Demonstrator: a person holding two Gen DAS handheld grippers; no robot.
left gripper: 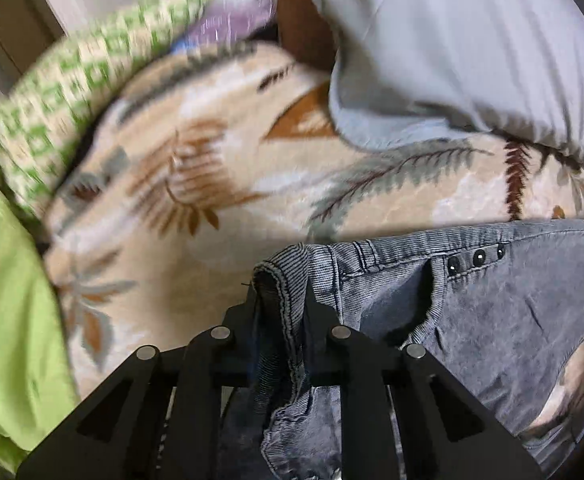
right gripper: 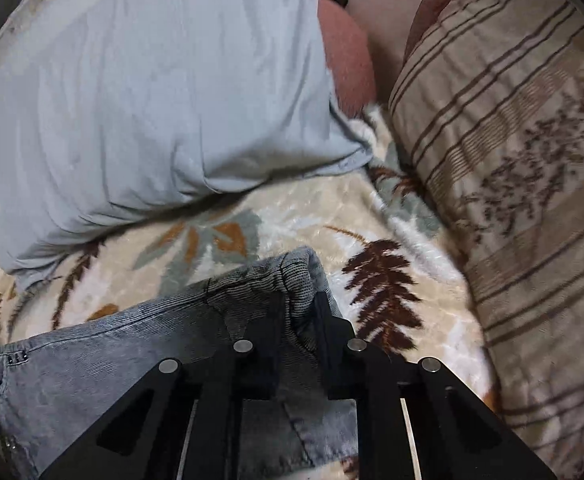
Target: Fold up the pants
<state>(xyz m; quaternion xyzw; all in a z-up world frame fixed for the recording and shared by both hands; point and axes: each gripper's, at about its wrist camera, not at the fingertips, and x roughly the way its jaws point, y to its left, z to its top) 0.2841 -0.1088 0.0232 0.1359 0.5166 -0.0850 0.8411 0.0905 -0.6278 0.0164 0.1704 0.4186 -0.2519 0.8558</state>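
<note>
Grey washed-denim pants [left gripper: 491, 312] with a ribbed waistband and three dark studs hang over a leaf-patterned beige blanket [left gripper: 220, 184]. My left gripper [left gripper: 282, 300] is shut on the left end of the waistband, the cloth bunched between its fingers. In the right wrist view my right gripper [right gripper: 297, 312] is shut on the other end of the pants [right gripper: 132, 360], the waistband corner sticking up past the fingertips. The waistband stretches between the two grippers, lifted a little above the blanket [right gripper: 292, 216].
A pale blue pillow [left gripper: 451, 48] lies at the back; it also shows in the right wrist view [right gripper: 152, 92]. A striped beige pillow [right gripper: 511, 180] is at the right. A green patterned cloth [left gripper: 72, 92] and a lime-green cloth [left gripper: 8, 304] lie at the left.
</note>
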